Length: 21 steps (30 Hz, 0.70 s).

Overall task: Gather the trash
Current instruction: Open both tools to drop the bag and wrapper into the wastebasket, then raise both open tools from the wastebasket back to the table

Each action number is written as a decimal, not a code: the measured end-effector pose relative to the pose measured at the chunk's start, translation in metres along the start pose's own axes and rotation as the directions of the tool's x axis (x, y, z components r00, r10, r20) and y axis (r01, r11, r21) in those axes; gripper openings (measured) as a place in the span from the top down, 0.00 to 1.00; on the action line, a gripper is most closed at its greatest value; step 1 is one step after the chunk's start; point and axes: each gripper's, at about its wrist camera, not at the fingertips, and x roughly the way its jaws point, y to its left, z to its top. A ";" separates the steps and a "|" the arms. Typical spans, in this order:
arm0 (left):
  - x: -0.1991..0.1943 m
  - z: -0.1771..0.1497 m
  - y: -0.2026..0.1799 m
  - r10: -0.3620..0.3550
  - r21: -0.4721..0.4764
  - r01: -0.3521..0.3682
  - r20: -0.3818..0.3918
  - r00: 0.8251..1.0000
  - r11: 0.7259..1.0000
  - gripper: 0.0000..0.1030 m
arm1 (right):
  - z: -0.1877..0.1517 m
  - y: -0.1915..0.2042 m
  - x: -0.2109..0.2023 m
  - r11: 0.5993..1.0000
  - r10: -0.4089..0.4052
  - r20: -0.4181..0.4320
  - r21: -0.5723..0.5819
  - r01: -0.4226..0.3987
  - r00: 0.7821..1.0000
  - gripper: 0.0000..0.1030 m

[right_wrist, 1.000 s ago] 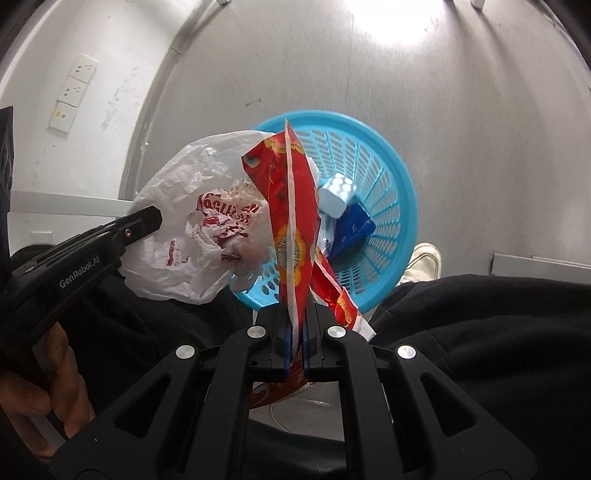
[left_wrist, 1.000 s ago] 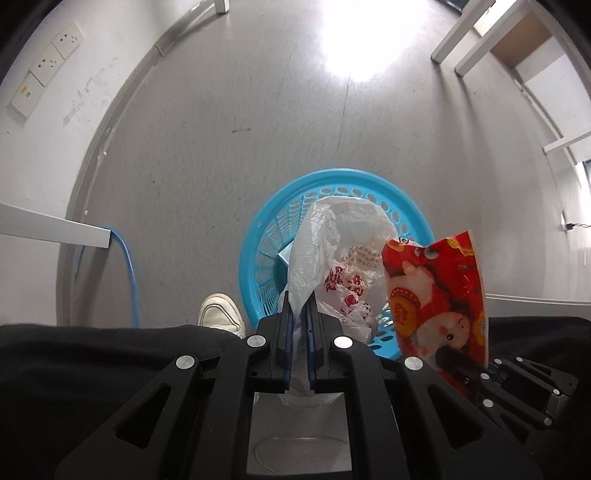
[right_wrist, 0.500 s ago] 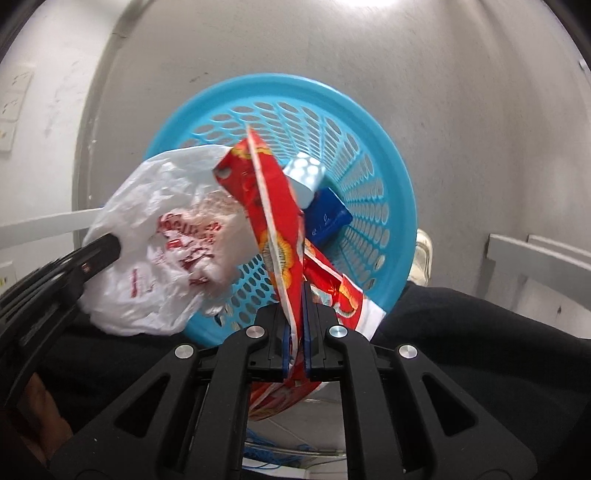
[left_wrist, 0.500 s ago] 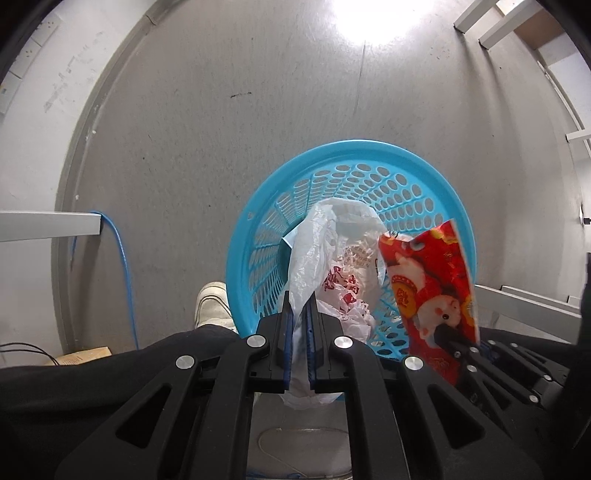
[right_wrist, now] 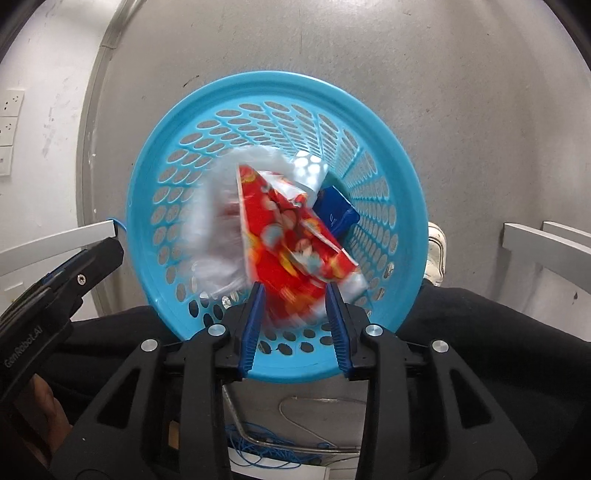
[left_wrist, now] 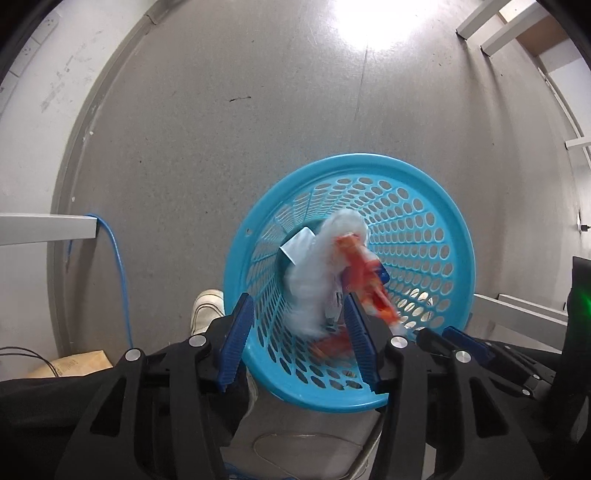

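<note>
A blue perforated basket (left_wrist: 454, 236) (right_wrist: 147, 177) stands on the grey floor below both grippers. A white plastic bag (left_wrist: 314, 284) (right_wrist: 218, 221) and a red snack packet (left_wrist: 365, 280) (right_wrist: 288, 236) are blurred inside the basket, apart from the fingers. A blue carton (right_wrist: 338, 212) and a pale wrapper (left_wrist: 299, 245) lie at its bottom. My left gripper (left_wrist: 299, 339) is open and empty over the basket's near rim. My right gripper (right_wrist: 295, 325) is open and empty over the near rim; it also shows in the left wrist view (left_wrist: 465, 347).
A white shoe (left_wrist: 207, 314) (right_wrist: 436, 254) stands beside the basket, with black trousers below. A blue cable (left_wrist: 118, 280) runs down by a white bar (left_wrist: 44, 229). White furniture legs (left_wrist: 495, 33) stand at the far right. Wall sockets (right_wrist: 9, 129) are at left.
Both grippers have opened. The white bag and the red packet have left the fingers and dropped into the basket. Both grippers sit closer over the basket.
</note>
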 end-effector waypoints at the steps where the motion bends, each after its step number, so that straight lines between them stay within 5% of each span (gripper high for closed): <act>1: -0.001 0.000 0.001 0.001 -0.004 -0.001 0.001 1.000 1.000 0.51 | -0.001 0.002 0.000 1.000 -0.008 0.001 -0.010 0.008 1.000 0.68; 10: -0.020 -0.009 0.005 0.008 0.023 -0.009 0.039 0.999 1.000 0.50 | -0.020 0.015 -0.022 0.989 -0.101 0.044 -0.100 0.105 0.994 0.66; 18: -0.058 -0.031 0.010 -0.037 0.033 0.033 0.101 0.994 0.999 0.48 | -0.050 0.013 -0.072 0.986 -0.067 0.138 -0.141 0.086 0.988 0.57; 21: -0.075 -0.046 0.002 -0.018 0.081 0.005 0.160 0.987 0.997 0.39 | -0.065 0.014 -0.092 0.985 -0.040 0.176 -0.159 0.069 0.984 0.55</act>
